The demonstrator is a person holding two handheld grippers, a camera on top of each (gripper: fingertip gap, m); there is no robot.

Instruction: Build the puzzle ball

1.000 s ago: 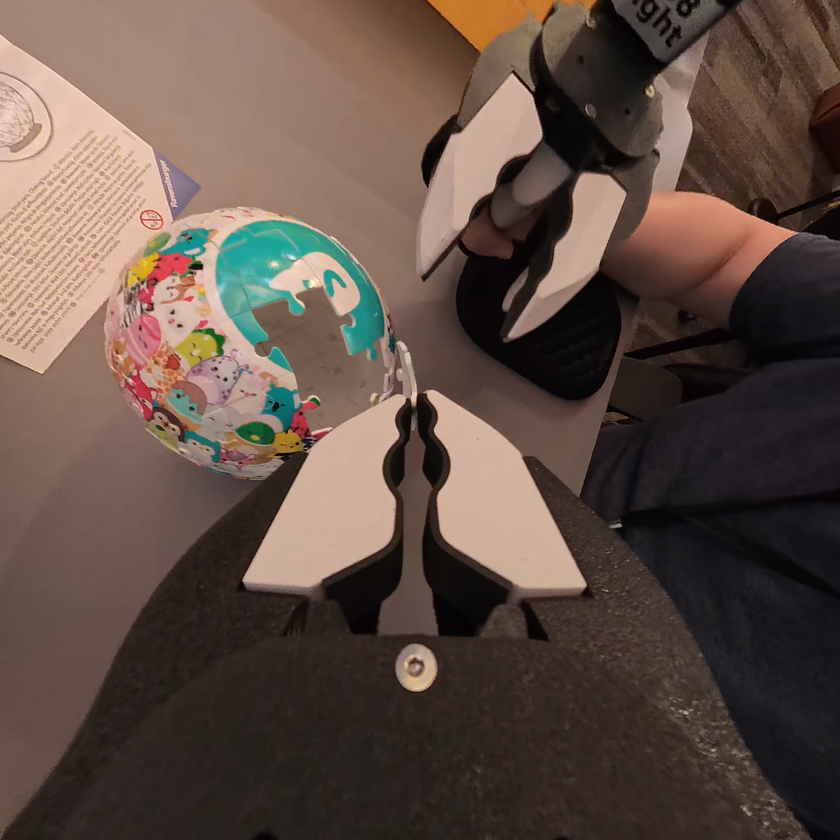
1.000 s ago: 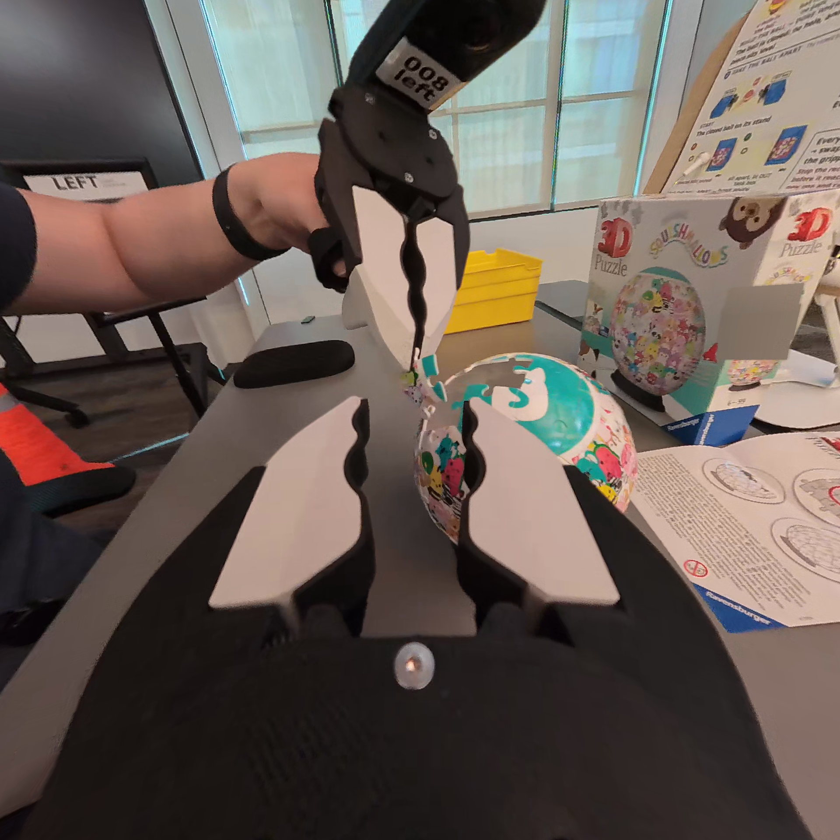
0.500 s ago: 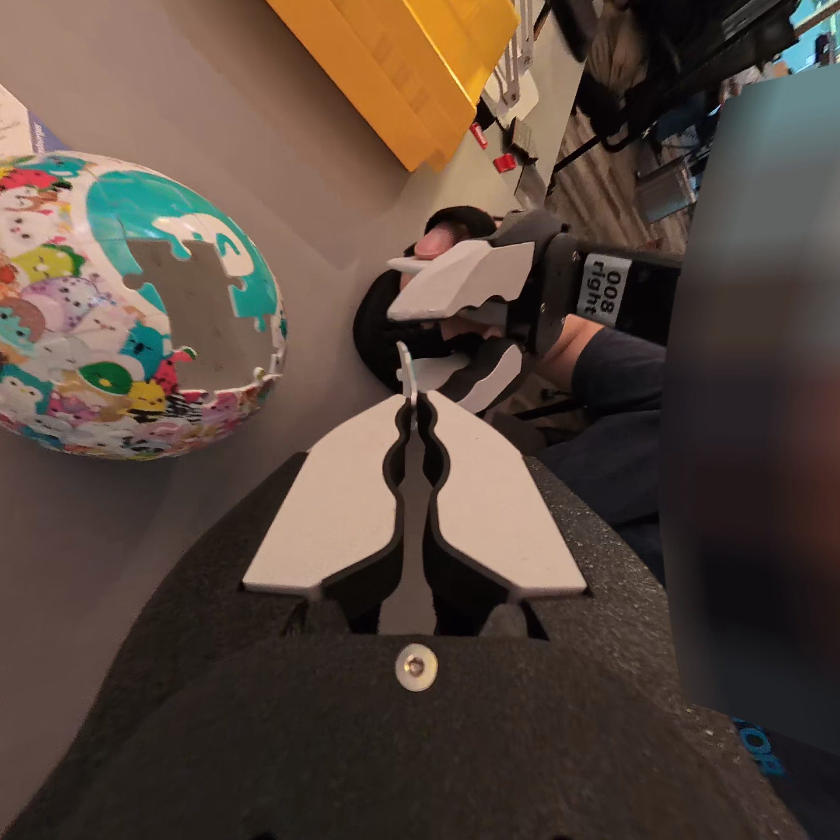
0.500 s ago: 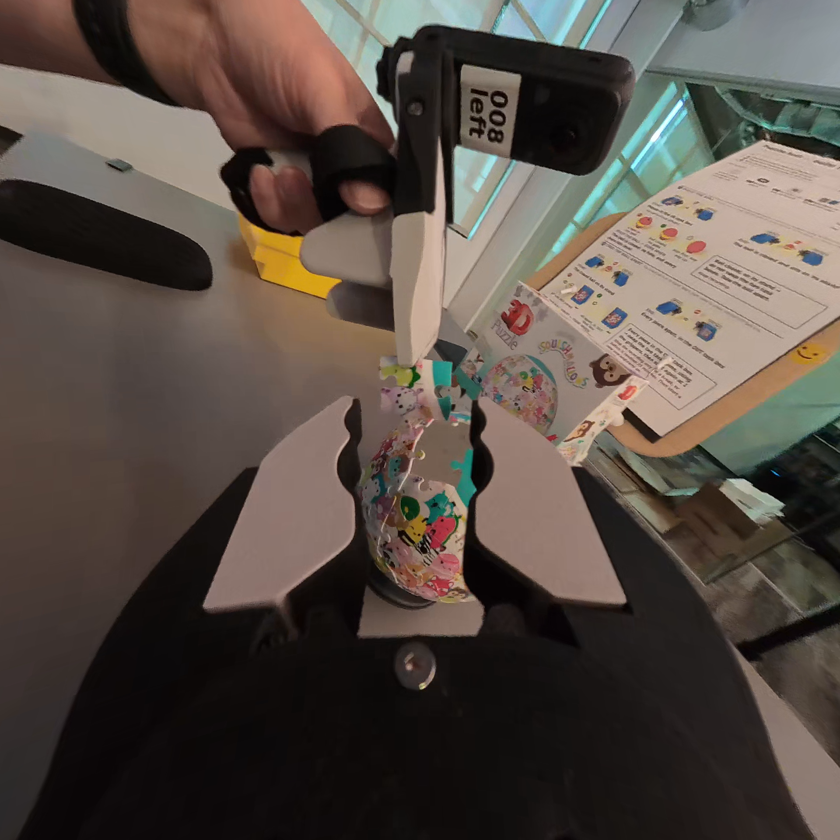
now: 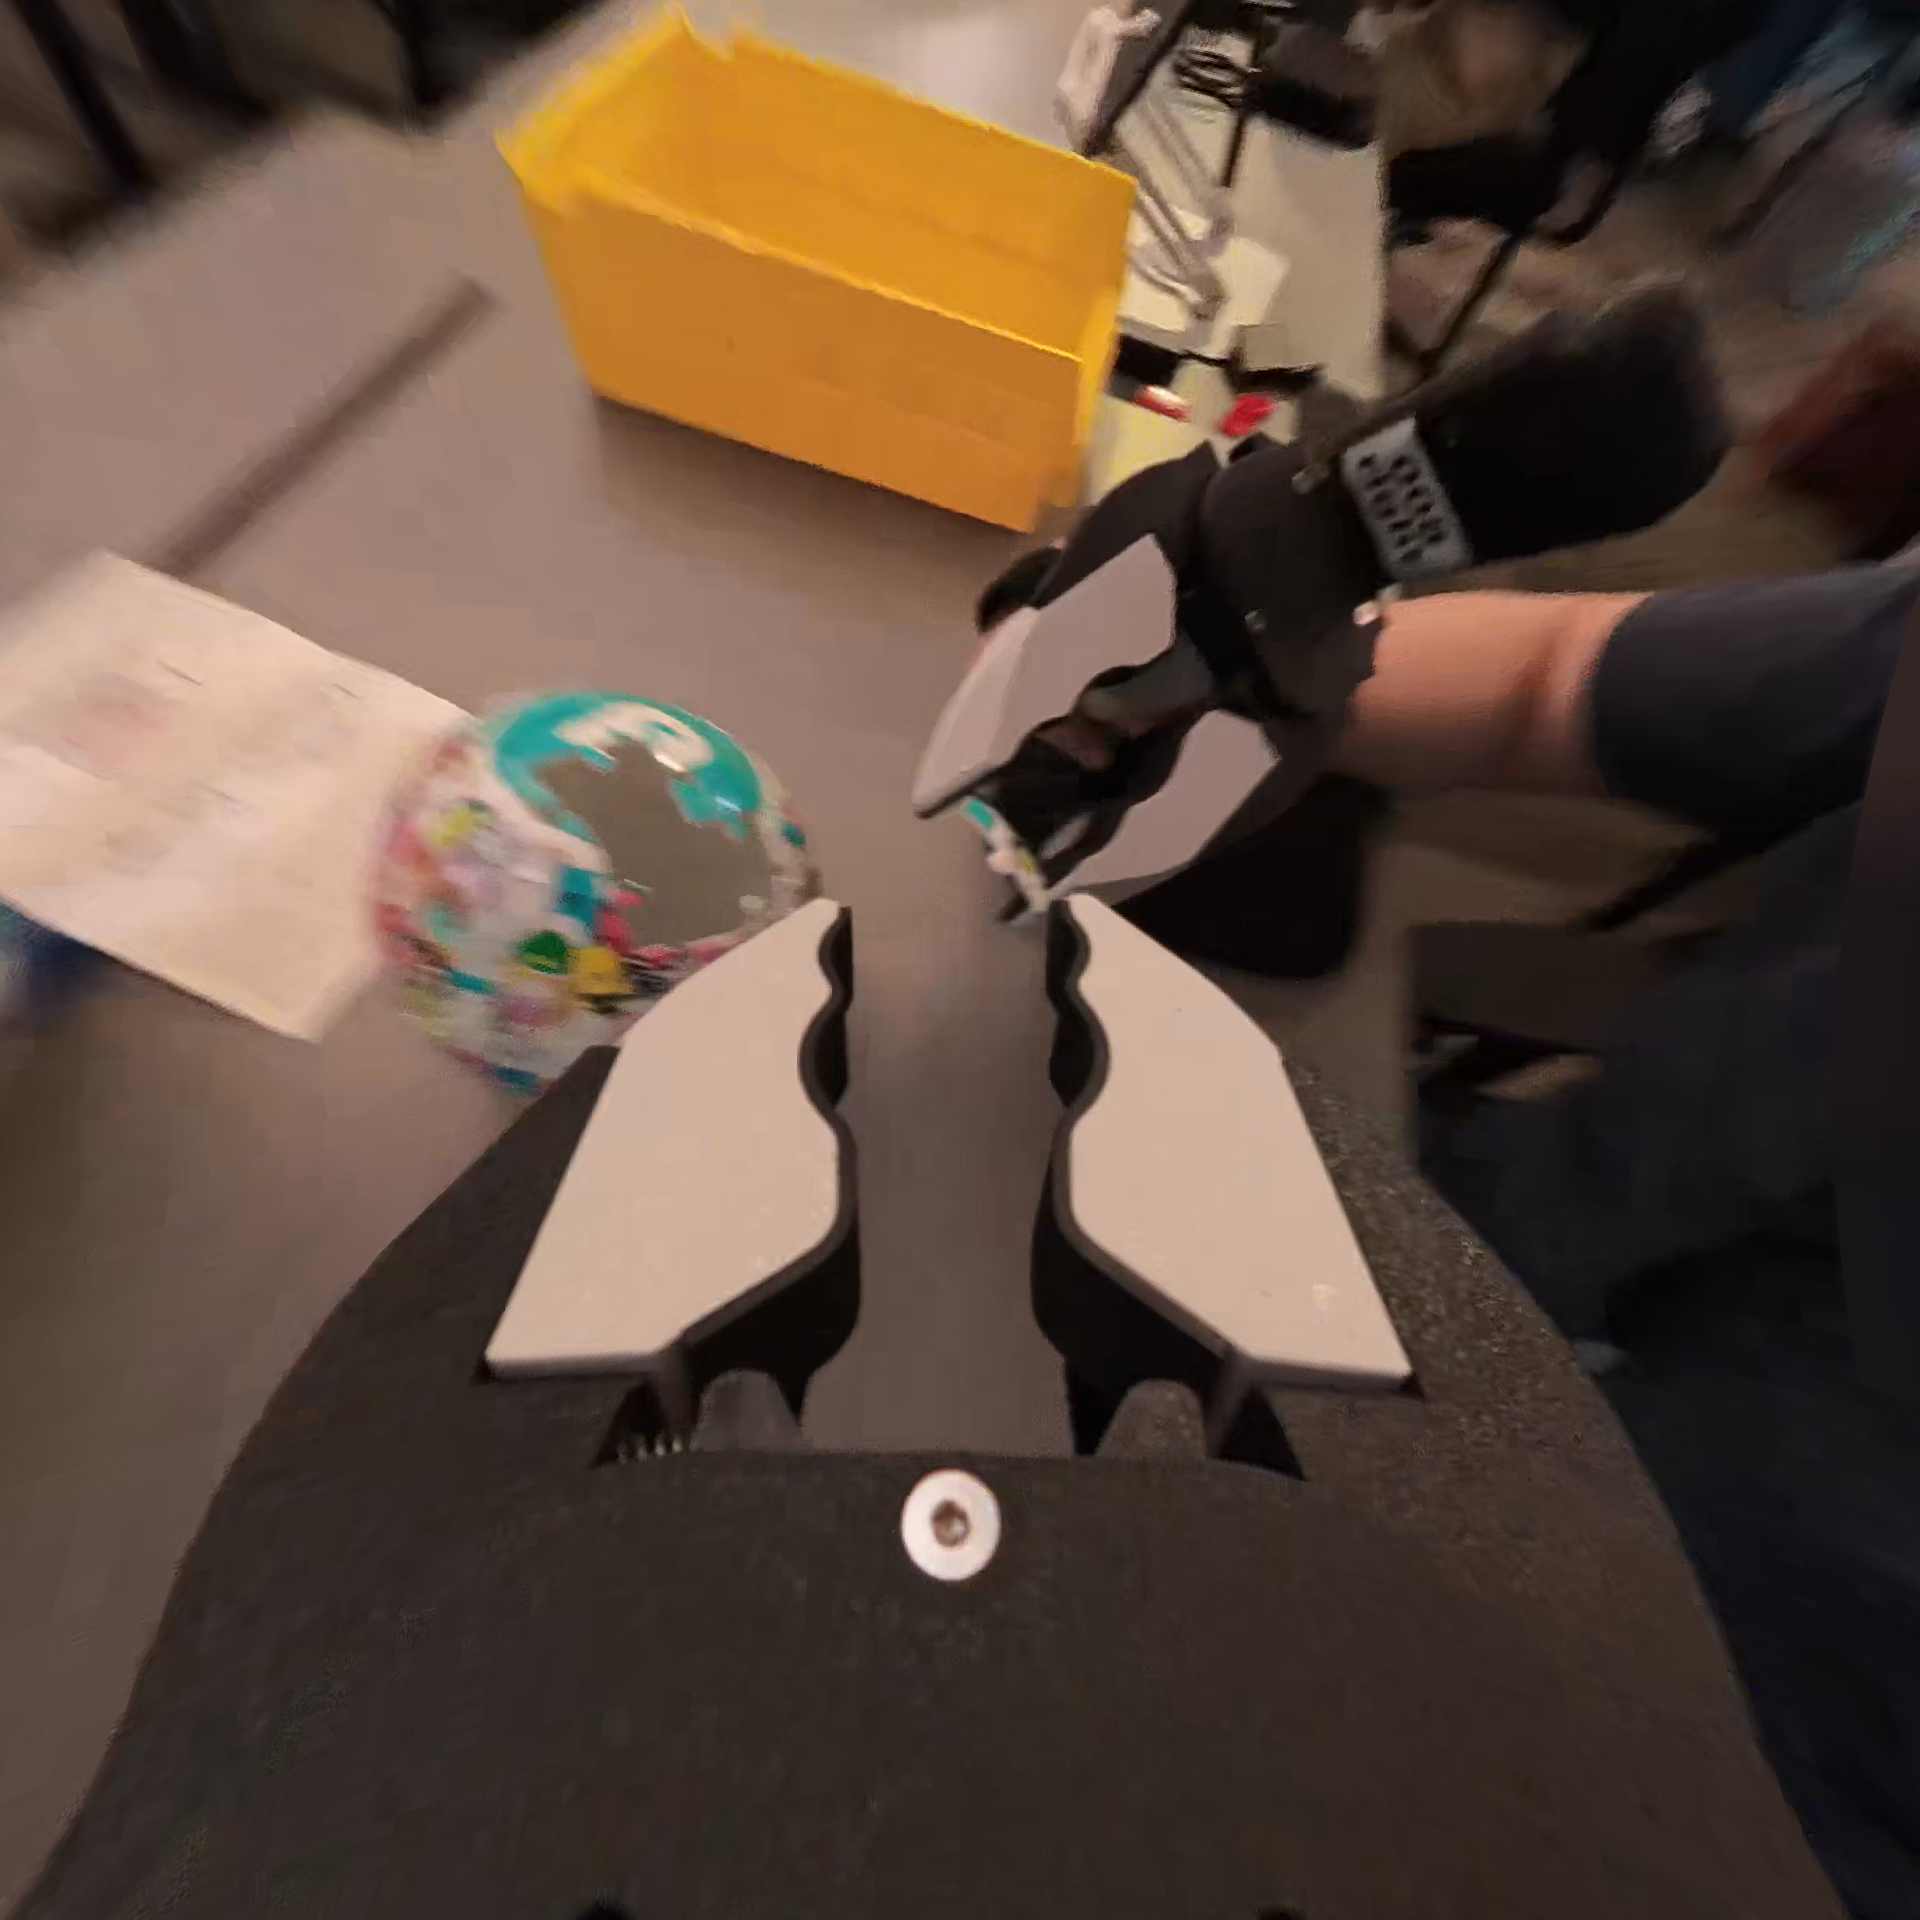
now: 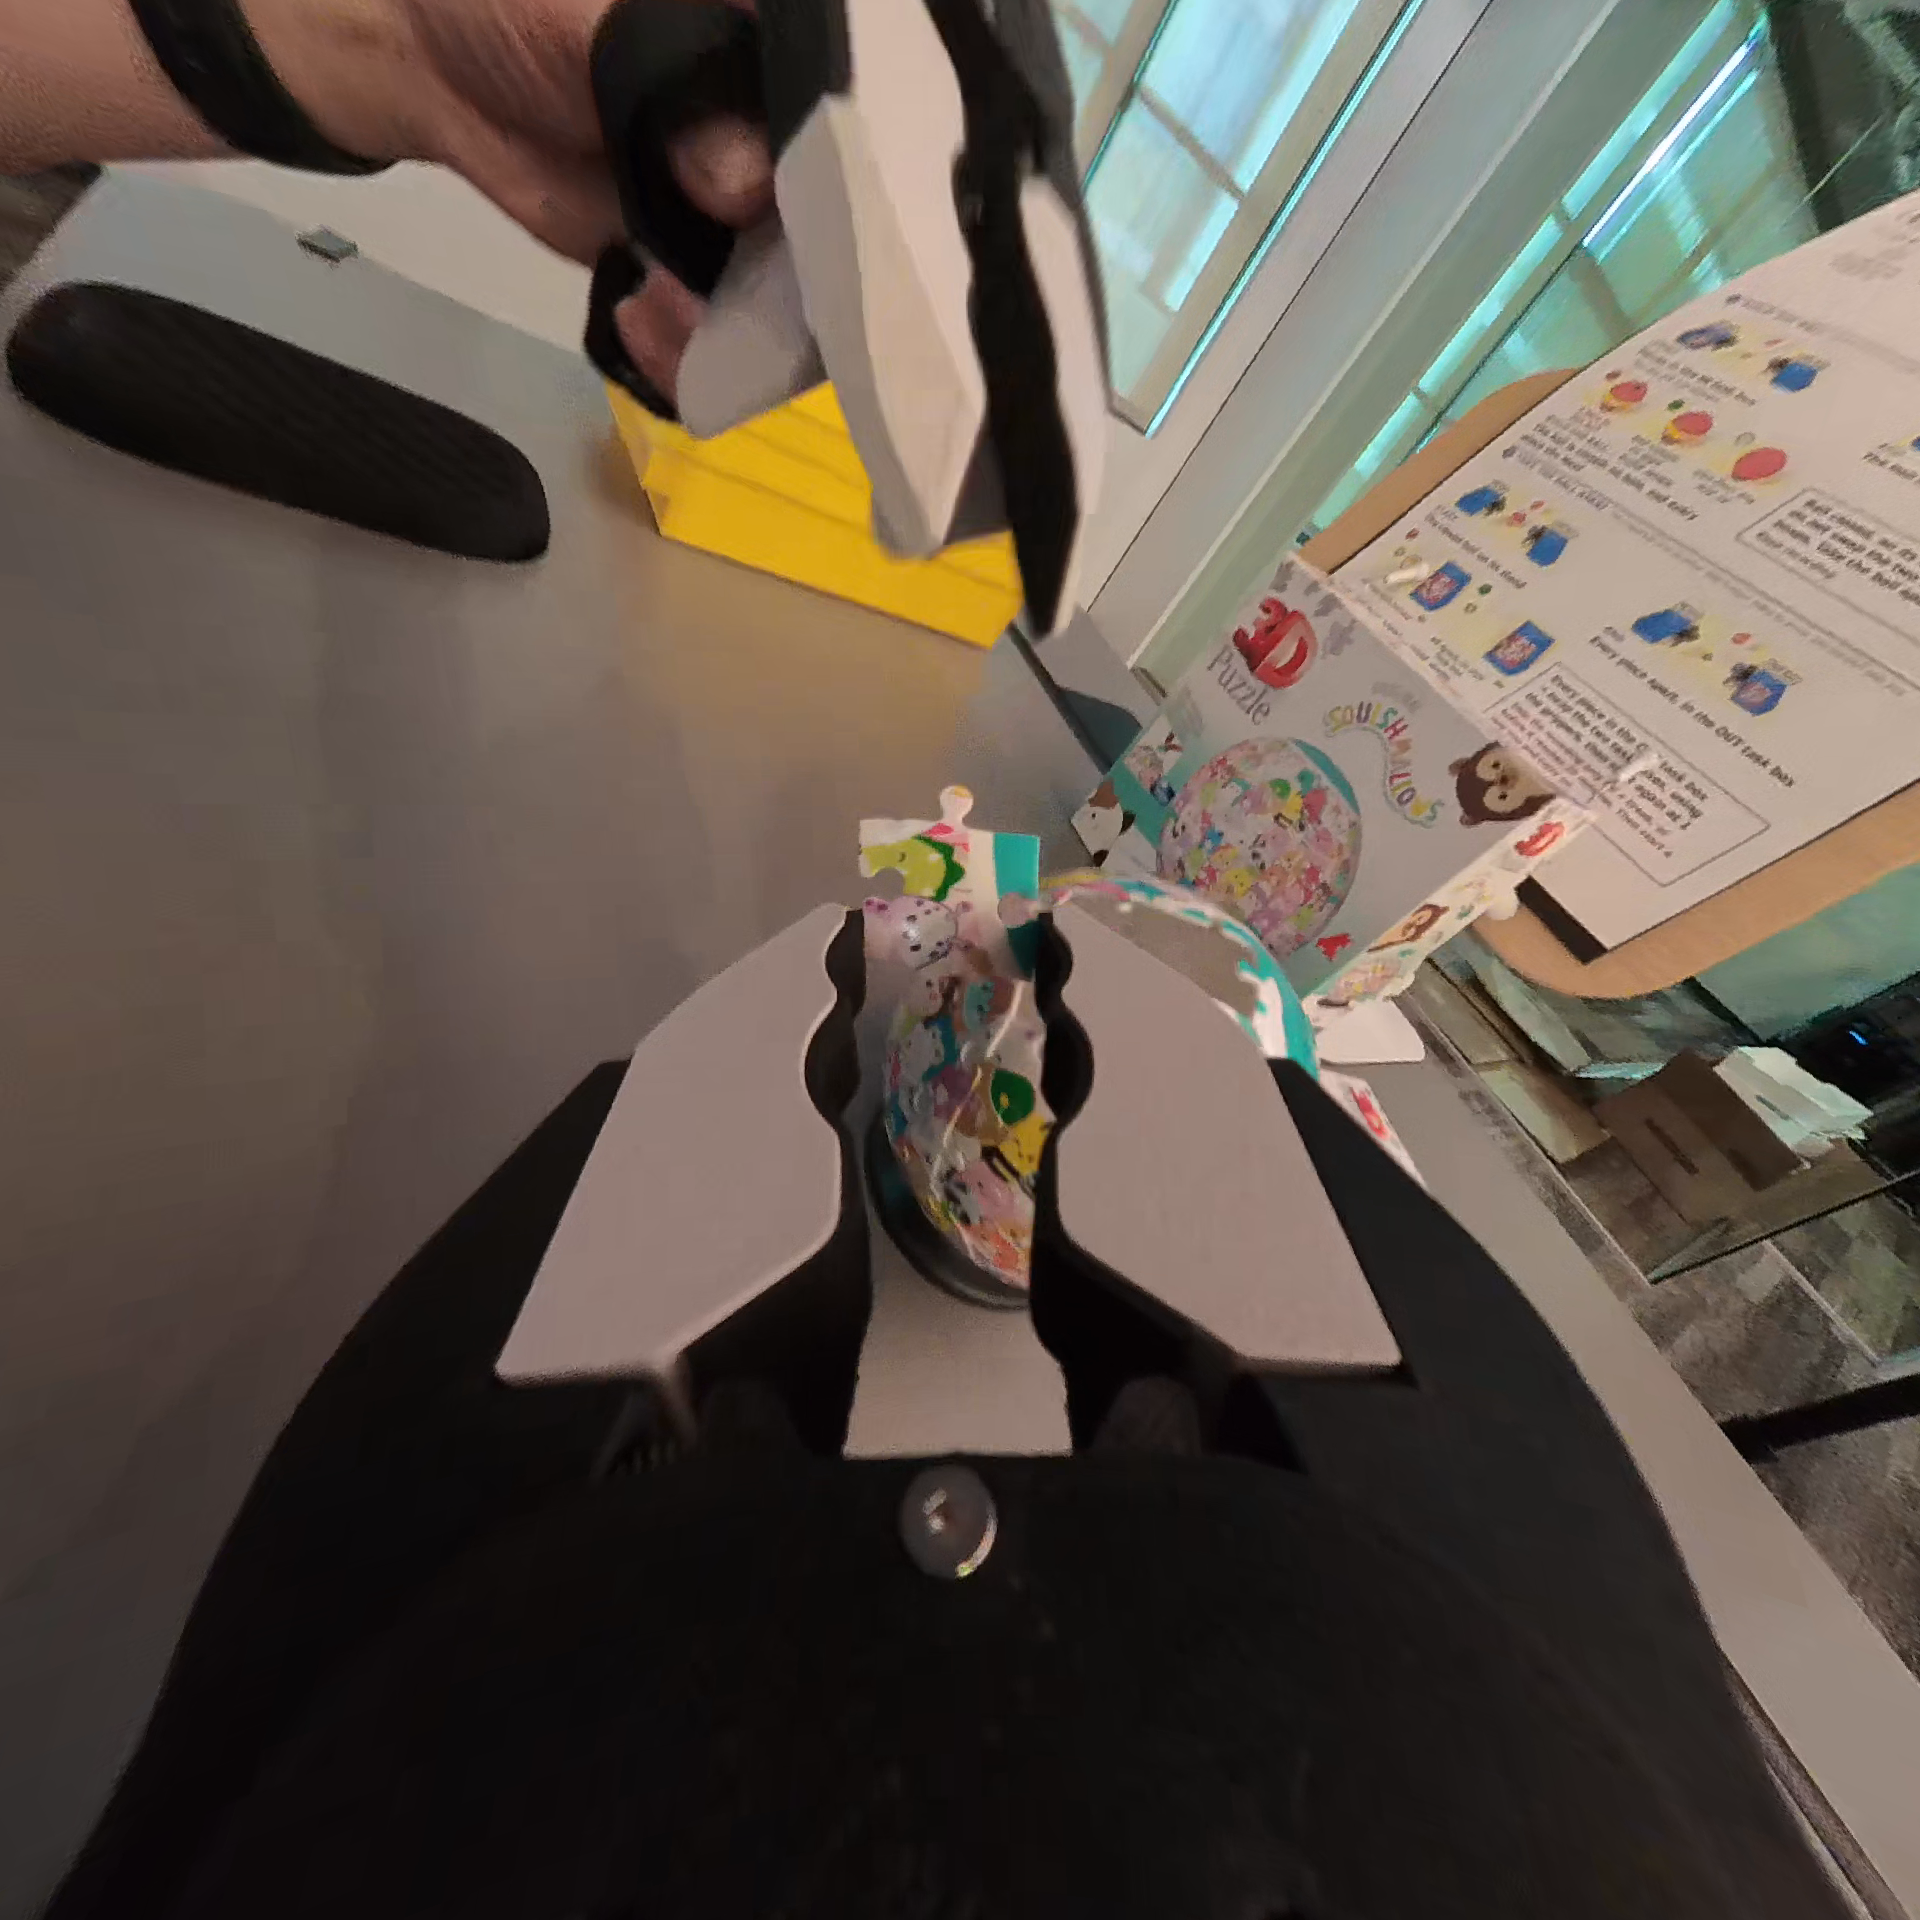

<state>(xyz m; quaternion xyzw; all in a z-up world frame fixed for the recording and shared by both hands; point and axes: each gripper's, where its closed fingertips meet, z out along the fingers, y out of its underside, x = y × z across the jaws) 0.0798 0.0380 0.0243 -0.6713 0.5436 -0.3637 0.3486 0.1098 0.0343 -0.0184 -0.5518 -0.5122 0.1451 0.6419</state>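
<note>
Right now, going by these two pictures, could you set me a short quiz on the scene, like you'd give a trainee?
1. True or false: the left gripper is clamped on a puzzle piece.
2. What colour is the bin on the table beyond the puzzle ball? A red, B yellow, C green.
3. Fill the gap: the shell of the puzzle ball is unfinished, and the loose piece sits at the tips of the ___ gripper.

Key
1. False: its jaws stand apart with nothing between them.
2. B.
3. Right: the right gripper holds it.
</note>
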